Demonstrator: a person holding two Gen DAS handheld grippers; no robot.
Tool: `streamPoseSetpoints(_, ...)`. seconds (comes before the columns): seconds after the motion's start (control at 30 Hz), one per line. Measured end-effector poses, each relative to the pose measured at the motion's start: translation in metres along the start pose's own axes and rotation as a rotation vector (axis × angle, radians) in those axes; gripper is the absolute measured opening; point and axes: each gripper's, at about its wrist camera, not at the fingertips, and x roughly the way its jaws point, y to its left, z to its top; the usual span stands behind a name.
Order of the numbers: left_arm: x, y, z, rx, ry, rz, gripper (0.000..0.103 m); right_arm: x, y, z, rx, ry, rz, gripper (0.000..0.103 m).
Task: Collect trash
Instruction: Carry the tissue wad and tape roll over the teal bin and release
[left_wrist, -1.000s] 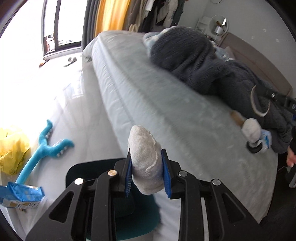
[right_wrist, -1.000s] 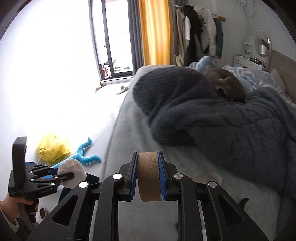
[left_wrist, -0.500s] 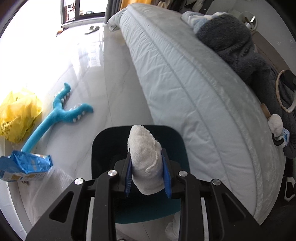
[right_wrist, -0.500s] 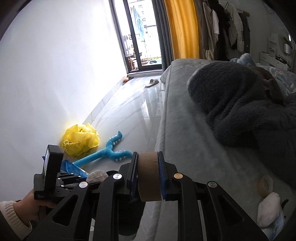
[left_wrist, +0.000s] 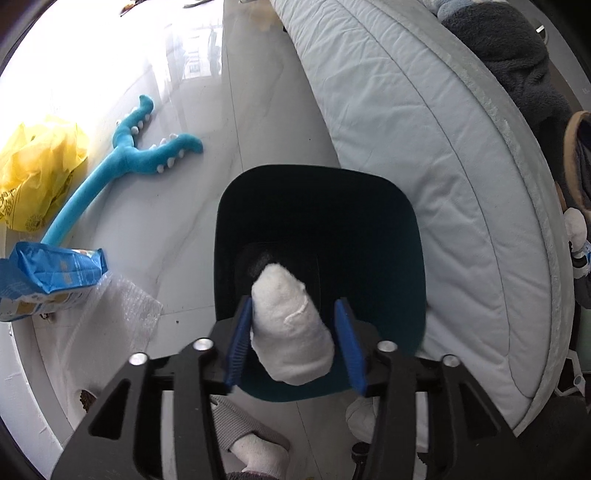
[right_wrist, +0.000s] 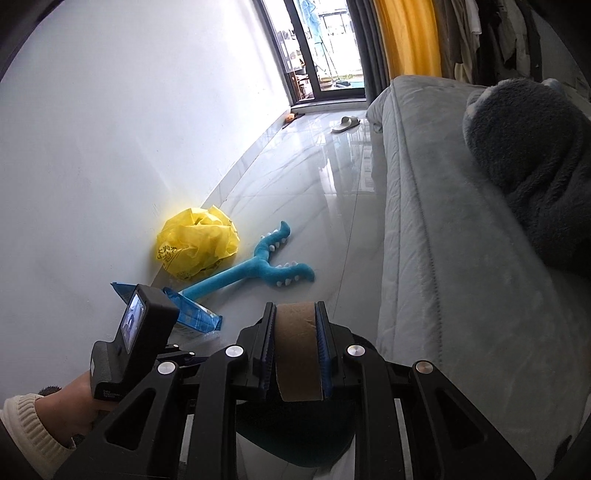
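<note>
left jaws apart round tissue wad (left_wrist: 291, 328) over bin (left_wrist: 369, 206); right jaws clamped on cardboard tube (right_wrist: 297, 350); glossy floor (right_wrist: 306, 184), bed (right_wrist: 461, 229).

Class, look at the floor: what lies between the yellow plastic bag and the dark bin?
In the left wrist view, a blue plush toy lies between the yellow bag and the bin.

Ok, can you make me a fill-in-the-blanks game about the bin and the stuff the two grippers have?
1. The left gripper is open around a white wad right above the dark ____ bin.
2. The right gripper is shut on a brown ____ tube.
3. The crumpled plastic bag by the wall is ____.
4. The blue plush toy lies on the ____.

Missing words: teal; cardboard; yellow; floor
</note>
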Motion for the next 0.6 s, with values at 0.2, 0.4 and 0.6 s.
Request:
streamPoseSetpoints(0.2, -0.017, 0.016, -0.003, -0.024, -0.029, -0.014, 0.065, 0.036, 0.015, -0.004, -0.011, 0.071, 0.009, 0.021)
streamPoseSetpoints(0.4, -0.036, 0.033, -0.006, -0.049, -0.078, -0.006, 0.073, 0.068, 0.02, -0.011, -0.011, 0.145, 0.001, 0.021)
streamPoseSetpoints(0.6, -0.058, 0.047, -0.008, -0.059, -0.15, 0.011, 0.078, 0.101, 0.022, -0.024, -0.001, 0.218, -0.02, 0.021)
